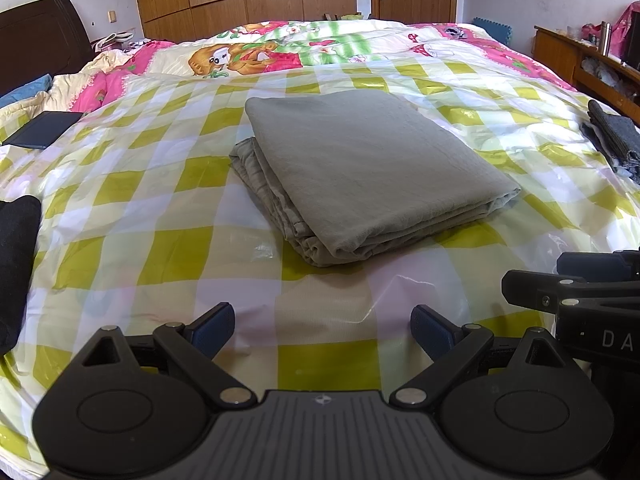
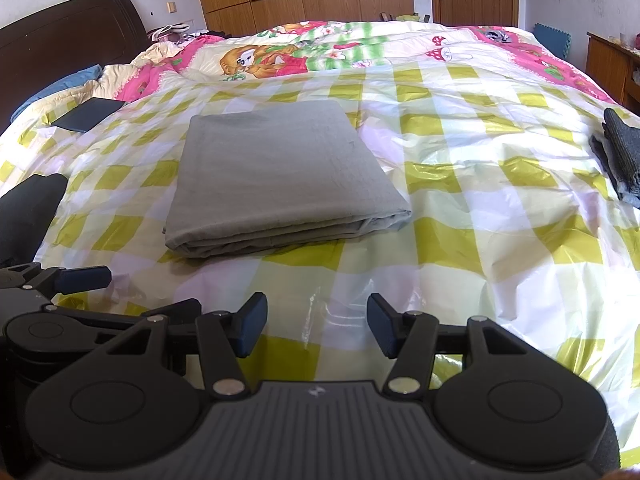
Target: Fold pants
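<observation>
Grey-green pants (image 1: 360, 168) lie folded into a thick flat rectangle on the yellow-and-white checked plastic sheet (image 1: 140, 240) that covers the bed. In the right wrist view the same folded pants (image 2: 276, 176) sit left of centre. My left gripper (image 1: 322, 330) hovers over the sheet on the near side of the pants, open, with nothing between its blue pads. My right gripper (image 2: 316, 326) is also open and empty, short of the pants and a little to their right. Neither gripper touches the cloth. The right gripper's fingers (image 1: 560, 288) show at the right edge of the left wrist view.
A dark folded garment (image 1: 16, 264) lies at the left edge. Grey-blue folded clothes (image 1: 616, 140) lie at the right. A dark blue flat item (image 1: 44, 128) rests far left. A cartoon quilt (image 1: 260, 52), dark headboard (image 2: 68, 36), wooden wardrobe and door stand beyond.
</observation>
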Action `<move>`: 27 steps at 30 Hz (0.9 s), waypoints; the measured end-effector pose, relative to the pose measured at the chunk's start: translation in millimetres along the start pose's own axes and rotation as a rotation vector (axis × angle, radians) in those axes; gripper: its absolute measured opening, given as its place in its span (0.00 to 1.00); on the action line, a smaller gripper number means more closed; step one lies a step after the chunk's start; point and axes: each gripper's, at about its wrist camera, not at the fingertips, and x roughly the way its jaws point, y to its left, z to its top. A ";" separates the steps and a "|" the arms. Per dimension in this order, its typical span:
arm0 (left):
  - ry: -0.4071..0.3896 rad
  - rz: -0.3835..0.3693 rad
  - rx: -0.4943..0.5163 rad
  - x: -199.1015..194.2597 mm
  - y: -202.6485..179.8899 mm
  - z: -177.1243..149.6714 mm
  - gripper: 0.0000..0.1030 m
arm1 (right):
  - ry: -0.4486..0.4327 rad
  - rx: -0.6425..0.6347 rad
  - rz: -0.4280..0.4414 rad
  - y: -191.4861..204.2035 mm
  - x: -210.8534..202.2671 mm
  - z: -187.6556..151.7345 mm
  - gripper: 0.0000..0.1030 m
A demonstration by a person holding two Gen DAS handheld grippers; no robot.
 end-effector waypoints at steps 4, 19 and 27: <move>0.000 0.000 0.000 -0.9 0.0 -0.2 1.00 | 0.000 0.000 0.000 0.1 -0.1 0.0 0.55; 0.000 0.000 0.001 -0.9 -0.3 -0.6 1.00 | -0.002 -0.003 -0.003 0.6 -0.9 -0.5 0.55; -0.003 0.001 0.004 -1.6 -1.2 -0.4 1.00 | -0.004 -0.007 -0.005 -2.1 -1.5 -0.9 0.55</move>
